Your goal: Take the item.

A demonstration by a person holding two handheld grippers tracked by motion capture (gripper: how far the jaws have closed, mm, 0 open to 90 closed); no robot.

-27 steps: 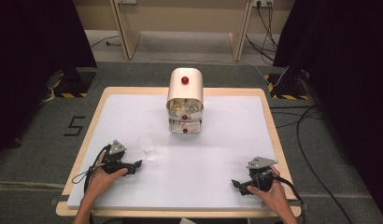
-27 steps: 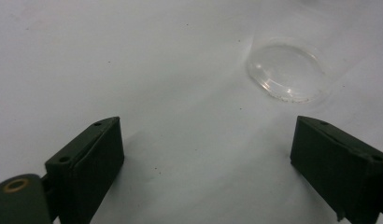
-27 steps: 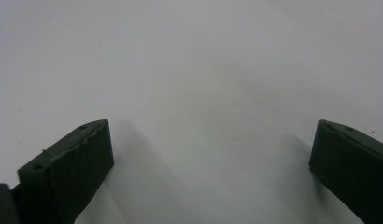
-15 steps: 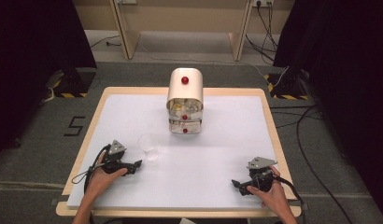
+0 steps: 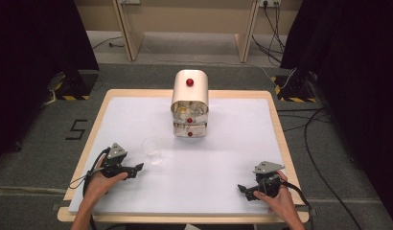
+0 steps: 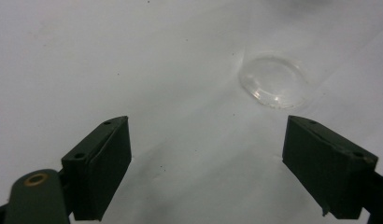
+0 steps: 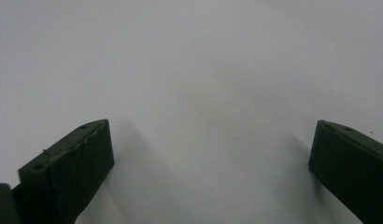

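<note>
A clear plastic cup (image 5: 152, 149) stands on the white table top (image 5: 223, 158), just right of my left gripper (image 5: 137, 168); in the left gripper view the cup (image 6: 273, 81) sits ahead and to the right of the jaws. My left gripper (image 6: 206, 168) is open, its jaws wide apart over bare table. Near the front right corner my right gripper (image 5: 241, 188) rests in a hand, pointing left. Its jaws are also wide apart in the right gripper view (image 7: 210, 168), with nothing between them.
A beige dispenser (image 5: 190, 103) with a red knob on top and red-knobbed drawers stands at the back middle of the table. Cables trail from both grippers over the front edge. The wooden table rim (image 5: 281, 139) borders the white surface.
</note>
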